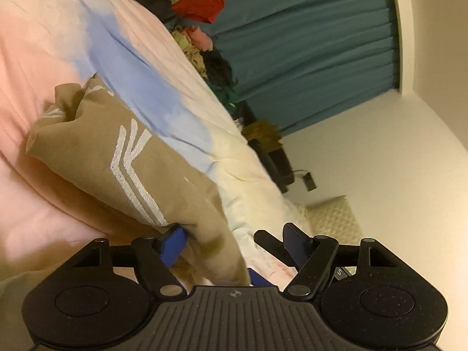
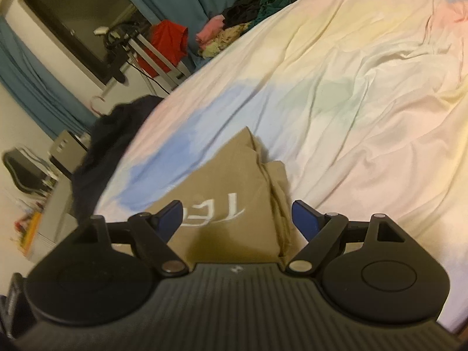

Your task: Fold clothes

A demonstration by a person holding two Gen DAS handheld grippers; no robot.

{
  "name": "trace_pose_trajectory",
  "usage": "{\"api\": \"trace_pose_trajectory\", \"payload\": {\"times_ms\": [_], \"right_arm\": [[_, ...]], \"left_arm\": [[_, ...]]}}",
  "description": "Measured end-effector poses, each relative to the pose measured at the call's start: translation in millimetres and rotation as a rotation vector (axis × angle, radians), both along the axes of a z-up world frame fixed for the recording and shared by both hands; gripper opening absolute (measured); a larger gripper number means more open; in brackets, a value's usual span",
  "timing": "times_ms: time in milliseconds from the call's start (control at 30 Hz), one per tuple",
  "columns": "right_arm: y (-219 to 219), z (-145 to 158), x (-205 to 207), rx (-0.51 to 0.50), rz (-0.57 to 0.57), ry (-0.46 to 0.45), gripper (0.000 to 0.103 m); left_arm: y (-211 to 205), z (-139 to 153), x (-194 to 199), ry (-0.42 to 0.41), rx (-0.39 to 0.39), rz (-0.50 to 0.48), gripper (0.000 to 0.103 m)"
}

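A tan garment (image 1: pixel 122 158) with white stitched lettering lies bunched on the pastel bedsheet (image 1: pixel 44 58). In the left wrist view part of it runs down between the jaws of my left gripper (image 1: pixel 235 242). The cloth rests against the left blue pad (image 1: pixel 175 245), while the right pad stands apart from it, so this gripper is open. In the right wrist view the same tan garment (image 2: pixel 228 193) shows as a folded shape with a peaked top. My right gripper (image 2: pixel 237 218) hovers over its near end, open, with both pads off the cloth.
Mixed clothes (image 2: pixel 234 29) are piled along the bed's far edge before a teal curtain (image 1: pixel 307 44). A red garment (image 2: pixel 168 44) hangs on a rack. A dark garment (image 2: pixel 111 146) drapes over the bed's left edge, with clutter (image 2: pixel 29 175) on the floor beside it.
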State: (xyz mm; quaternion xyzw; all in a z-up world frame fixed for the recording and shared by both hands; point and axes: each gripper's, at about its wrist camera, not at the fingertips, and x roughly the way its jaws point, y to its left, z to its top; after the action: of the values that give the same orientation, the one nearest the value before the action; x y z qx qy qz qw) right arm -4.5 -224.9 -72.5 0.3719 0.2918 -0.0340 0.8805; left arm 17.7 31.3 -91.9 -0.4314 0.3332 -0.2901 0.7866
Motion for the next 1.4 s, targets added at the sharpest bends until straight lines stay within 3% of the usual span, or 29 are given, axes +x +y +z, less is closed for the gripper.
{"api": "trace_pose_trajectory", "payload": {"times_ms": [167, 300, 367, 433, 600, 733, 833, 967, 1033, 1200, 1400], "right_arm": [[-3.7, -2.1, -3.5, 0.234, 0.100, -0.085, 0.085], [13.4, -18.2, -8.2, 0.537, 0.200, -0.079, 0.085], [24.2, -30.5, -8.0, 0.602, 0.220, -0.055, 0.086], [29.0, -43.9, -4.7, 0.617, 0.208, -0.018, 0.085], [5.9, -83.1, -0.7, 0.769, 0.009, 0.083, 0.085], [5.2, -91.8, 7.3, 0.760, -0.039, 0.106, 0.084], [6.1, -90.5, 13.1, 0.708, -0.052, 0.102, 0.059], [1.0, -77.4, 13.3, 0.630, -0.049, 0.058, 0.035], [-0.7, -73.4, 14.1, 0.593, -0.041, 0.031, 0.031], [-2.7, -57.9, 15.3, 0.512, -0.015, -0.038, 0.028], [-4.9, -47.0, 10.9, 0.453, 0.007, -0.076, 0.027]], "left_arm": [[2.6, -11.8, 3.3, 0.053, -0.028, 0.033, 0.074], [8.9, -9.5, 5.5, 0.036, -0.028, 0.043, 0.074], [9.4, -8.6, 5.3, 0.034, -0.030, 0.051, 0.073], [13.8, -10.4, 5.2, 0.050, -0.057, 0.066, 0.071], [22.1, -12.1, 7.4, 0.074, -0.097, 0.076, 0.072], [25.7, -12.1, 7.8, 0.081, -0.107, 0.076, 0.072], [28.7, -20.1, 9.0, 0.136, -0.146, 0.077, 0.073], [27.4, -39.8, 16.0, 0.269, -0.187, 0.057, 0.085], [24.5, -48.2, 19.0, 0.318, -0.181, 0.042, 0.085], [30.6, -52.2, 23.7, 0.305, -0.224, 0.087, 0.084], [46.2, -61.3, 21.7, 0.325, -0.313, 0.165, 0.072]]}}
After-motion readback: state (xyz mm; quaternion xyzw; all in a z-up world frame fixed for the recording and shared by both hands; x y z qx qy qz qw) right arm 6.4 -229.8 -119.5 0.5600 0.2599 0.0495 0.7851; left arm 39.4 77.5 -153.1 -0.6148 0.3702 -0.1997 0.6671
